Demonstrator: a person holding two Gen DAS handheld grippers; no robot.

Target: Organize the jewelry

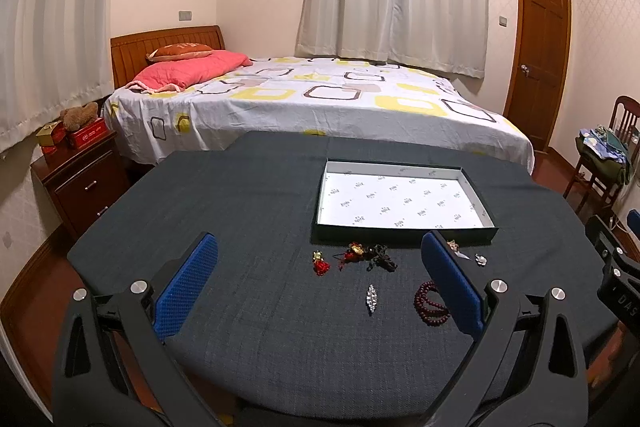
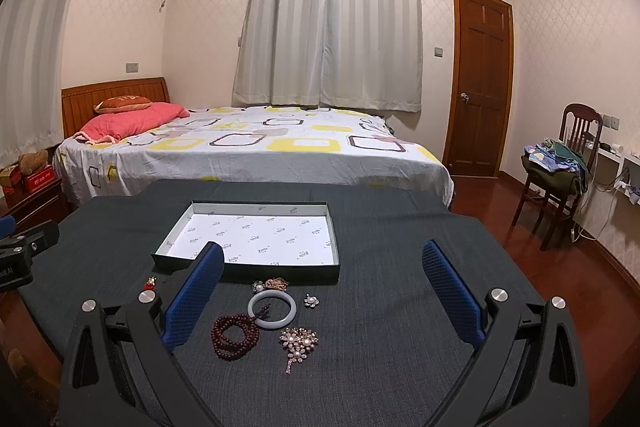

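A shallow tray (image 1: 404,227) with a white printed lining sits on the dark cloth table (image 1: 240,195), and every piece of jewelry lies outside it, on the cloth along its near side.

The left gripper (image 1: 320,269) hovers above the table short of the tray, fingers wide apart and holding nothing. Between its blue pads (image 1: 186,287) I can see a red charm (image 1: 321,264) near the tray's near left corner, a tangle of dark and red ornaments (image 1: 366,255) just beside it, and a silver brooch (image 1: 371,299) lying farther from the tray. A string of dark red beads (image 1: 430,303) lies half hidden behind the right-hand pad.

The right gripper (image 2: 323,283) also hangs over the table near the tray, fingers spread and empty. From that side a pale bangle (image 2: 272,309) lies close to the tray's near wall, touching the red beads. A pearl flower brooch (image 2: 298,343) lies farther from the tray than the bangle. A small flower pin (image 2: 311,301) lies just beside the bangle, and a pink chain (image 2: 276,283) rests against the tray wall.
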